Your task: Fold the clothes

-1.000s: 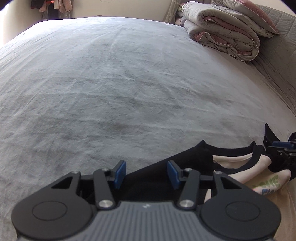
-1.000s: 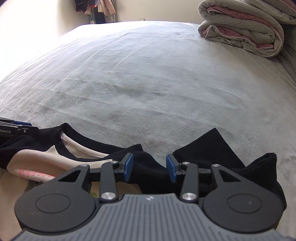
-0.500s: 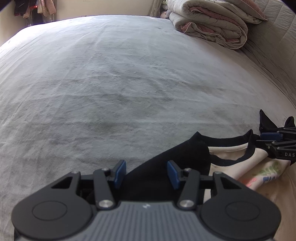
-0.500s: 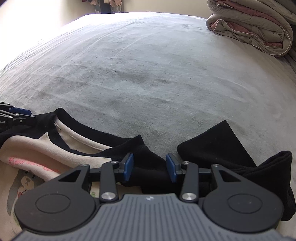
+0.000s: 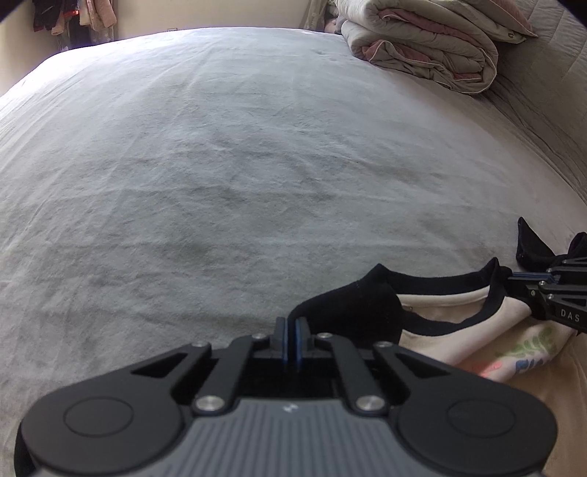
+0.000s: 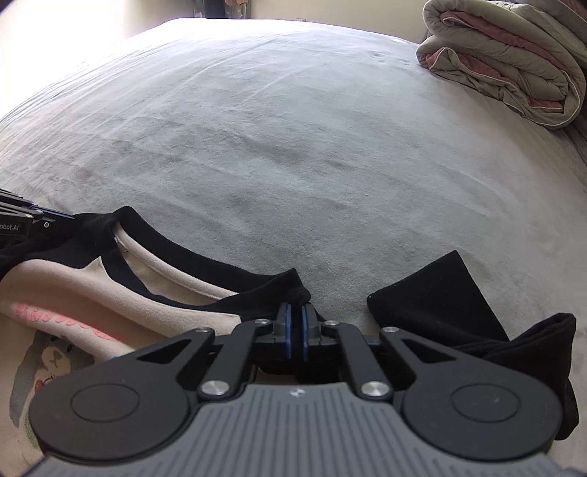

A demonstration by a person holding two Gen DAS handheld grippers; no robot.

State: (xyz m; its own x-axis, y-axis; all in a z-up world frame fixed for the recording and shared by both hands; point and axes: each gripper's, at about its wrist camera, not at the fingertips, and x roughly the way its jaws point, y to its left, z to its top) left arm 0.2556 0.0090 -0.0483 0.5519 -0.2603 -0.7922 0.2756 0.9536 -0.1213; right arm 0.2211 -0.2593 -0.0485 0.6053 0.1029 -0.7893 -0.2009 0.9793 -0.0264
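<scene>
A cream shirt (image 5: 455, 341) with black collar, black sleeves and a printed front lies at the near edge of the grey bed; it also shows in the right wrist view (image 6: 73, 293). My left gripper (image 5: 292, 324) is shut on the shirt's black left shoulder. My right gripper (image 6: 296, 312) is shut on the black right shoulder beside the collar. A black sleeve (image 6: 440, 293) lies just right of the right gripper. Each gripper shows at the edge of the other's view.
The grey bedspread (image 5: 238, 165) stretches ahead of both grippers. A folded beige and pink duvet (image 5: 433, 47) lies at the far right corner, also in the right wrist view (image 6: 513, 66). Clothes hang beyond the bed's far left (image 5: 73, 18).
Both grippers were open around the shirt's shoulders and have shut on the fabric. The views have shifted slightly forward over the bed.
</scene>
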